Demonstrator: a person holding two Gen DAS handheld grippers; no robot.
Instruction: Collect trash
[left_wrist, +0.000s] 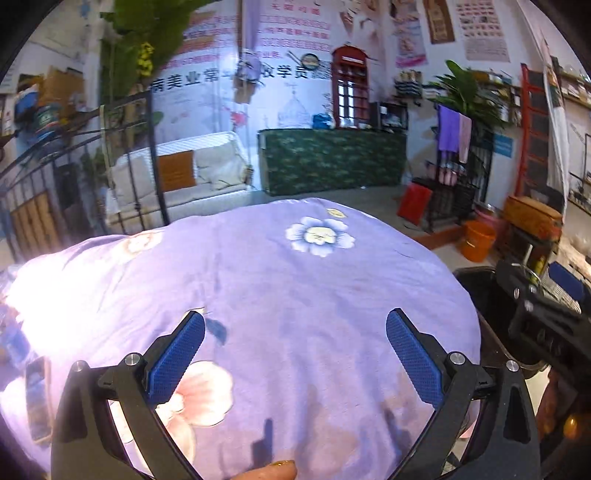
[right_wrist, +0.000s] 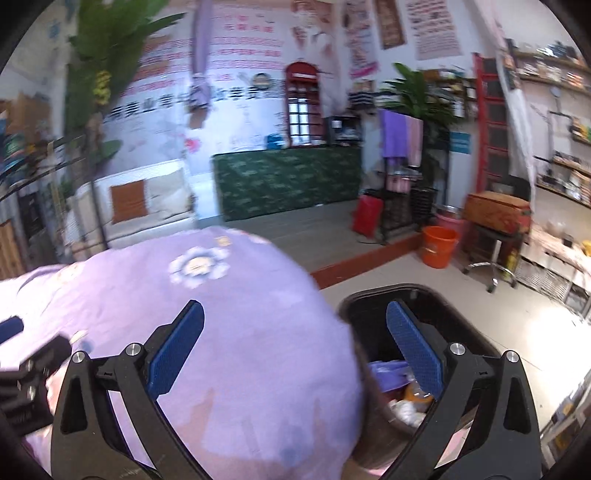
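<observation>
A round table under a purple flowered cloth (left_wrist: 280, 295) fills the left wrist view, and it also shows in the right wrist view (right_wrist: 207, 332). My left gripper (left_wrist: 295, 332) is open and empty above the cloth. My right gripper (right_wrist: 295, 332) is open and empty, straddling the table's right edge and a black trash bin (right_wrist: 436, 299). The bin holds purple plastic, white crumpled paper and other trash (right_wrist: 402, 398). The right gripper's body (left_wrist: 535, 314) shows at the right of the left wrist view, over the bin (left_wrist: 476, 280). No loose trash shows on the cloth.
An orange bucket (right_wrist: 439, 245) and a stool with a wooden box (right_wrist: 495, 214) stand on the floor to the right. A green-covered counter (right_wrist: 288, 181) and a white sofa (left_wrist: 192, 173) lie beyond the table. A black metal rack (left_wrist: 458, 184) stands at the back right.
</observation>
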